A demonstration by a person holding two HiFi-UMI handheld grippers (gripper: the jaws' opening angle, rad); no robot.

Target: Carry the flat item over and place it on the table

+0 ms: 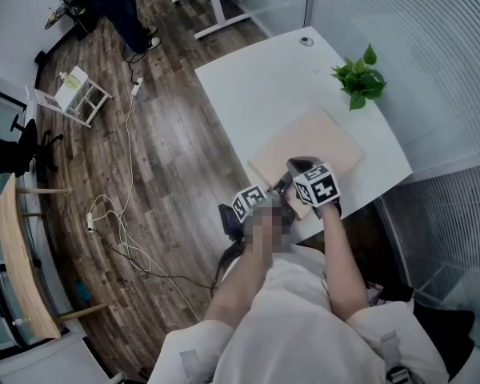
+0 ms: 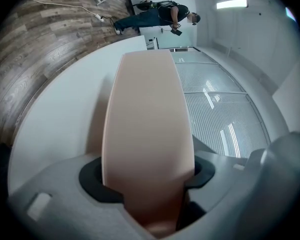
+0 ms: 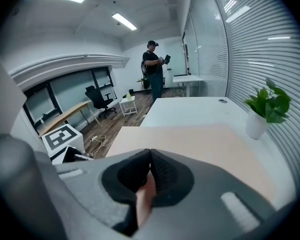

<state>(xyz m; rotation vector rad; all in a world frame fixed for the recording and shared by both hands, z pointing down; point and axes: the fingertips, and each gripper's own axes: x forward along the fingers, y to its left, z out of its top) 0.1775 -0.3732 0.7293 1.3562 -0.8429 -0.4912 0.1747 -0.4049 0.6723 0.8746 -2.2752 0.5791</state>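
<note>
The flat item is a pale beige board [image 1: 308, 146] lying low over the white table [image 1: 264, 78], its near end at the table's front edge. Both grippers hold that near end. My left gripper [image 1: 278, 190] has its jaws standing wide, and the board [image 2: 145, 124] fills the gap between the black pads [image 2: 92, 179]. My right gripper [image 1: 298, 168] is pinched almost shut, with a thin sliver of the board between its pads [image 3: 165, 176]. In the right gripper view the board [image 3: 200, 144] stretches flat ahead. I cannot tell whether its underside rests fully on the table.
A potted green plant [image 1: 358, 78] stands on the table just beyond the board's far right corner. A round grommet [image 1: 306, 42] marks the table's far end. A person [image 3: 154, 69] stands across the room. Cables [image 1: 124, 214] and a white rack [image 1: 74, 94] lie on the wooden floor to the left.
</note>
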